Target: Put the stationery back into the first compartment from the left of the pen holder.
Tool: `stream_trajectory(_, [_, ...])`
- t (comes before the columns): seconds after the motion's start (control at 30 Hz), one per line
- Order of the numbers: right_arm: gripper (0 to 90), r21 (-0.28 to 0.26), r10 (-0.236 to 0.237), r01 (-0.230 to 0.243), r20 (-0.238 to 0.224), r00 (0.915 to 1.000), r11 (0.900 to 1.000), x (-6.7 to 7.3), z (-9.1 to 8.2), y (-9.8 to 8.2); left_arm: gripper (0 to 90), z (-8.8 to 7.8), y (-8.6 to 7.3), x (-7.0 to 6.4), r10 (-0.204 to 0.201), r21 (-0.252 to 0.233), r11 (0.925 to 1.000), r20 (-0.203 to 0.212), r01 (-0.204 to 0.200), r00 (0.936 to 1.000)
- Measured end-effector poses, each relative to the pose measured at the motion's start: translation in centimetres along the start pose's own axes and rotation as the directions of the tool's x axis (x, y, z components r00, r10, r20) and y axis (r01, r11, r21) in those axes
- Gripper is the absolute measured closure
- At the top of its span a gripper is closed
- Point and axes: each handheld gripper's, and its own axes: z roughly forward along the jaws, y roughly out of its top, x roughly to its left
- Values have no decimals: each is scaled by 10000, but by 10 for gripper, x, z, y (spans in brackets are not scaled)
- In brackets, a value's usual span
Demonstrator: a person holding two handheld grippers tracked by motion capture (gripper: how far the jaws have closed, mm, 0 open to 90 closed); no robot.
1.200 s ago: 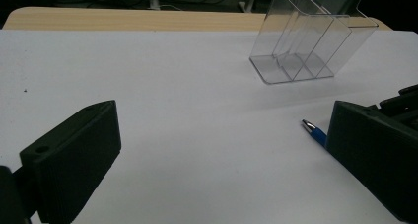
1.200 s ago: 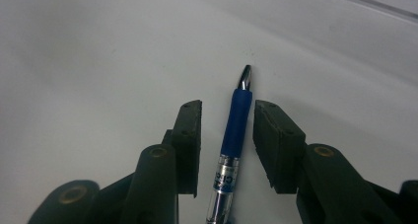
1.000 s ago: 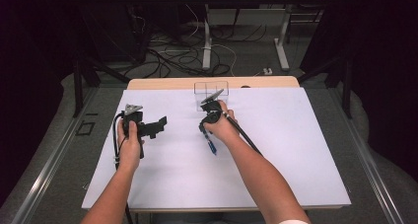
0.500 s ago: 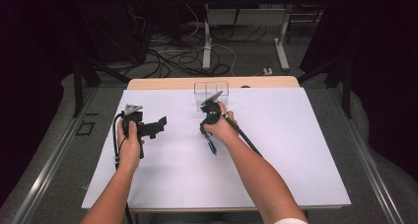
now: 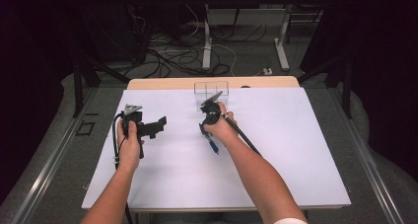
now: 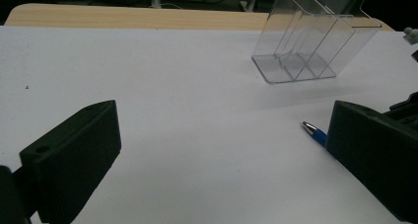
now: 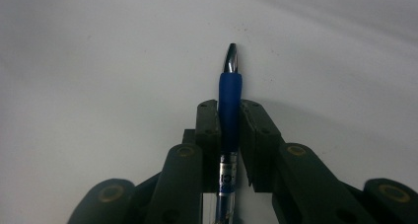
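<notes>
The right gripper (image 7: 229, 113) pinches a blue pen (image 7: 229, 93) lengthwise between its closed jaws, tip forward. The clear divided holder (image 5: 211, 89) stands just beyond at twelve o'clock. The left gripper (image 5: 158, 127), jaws wide and empty, waits at nine o'clock, farther away.

I'm working at a wooden table (image 5: 167, 83) covered by a big white sheet (image 5: 296, 150), its pale wood edge showing along the far side. Grey carpet floor (image 5: 374, 150) spreads around me, with a metal rail (image 5: 49, 169) running along it at my left. Past the table, tangled black cables (image 5: 167, 56) sprawl across the floor between white desk legs (image 5: 207, 36). Dark curtains (image 5: 374, 41) close in on both sides, and everything beyond is dim.
</notes>
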Motion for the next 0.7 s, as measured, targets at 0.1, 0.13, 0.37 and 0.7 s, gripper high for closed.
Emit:
stream_trajectory(0.1, [797,22,90,-90,53,9999,10000,0,0,0,2,0,0,0,1,-4,10000,-4,-1,10000])
stream_trajectory(0.13, [798,73,76,-76,61,10000,9999,0,-1,0,2,0,0,0,0,1,10000,-6,0,10000])
stream_trajectory(0.37, [801,45,182,-182,-5,9998,9998,0,-3,0,2,0,0,0,-14,-1,10000,-22,14,10000])
stream_trajectory(0.7, [802,84,196,-194,-214,9996,9998,1,-14,0,2,0,0,0,-11,4,10000,-20,11,10000])
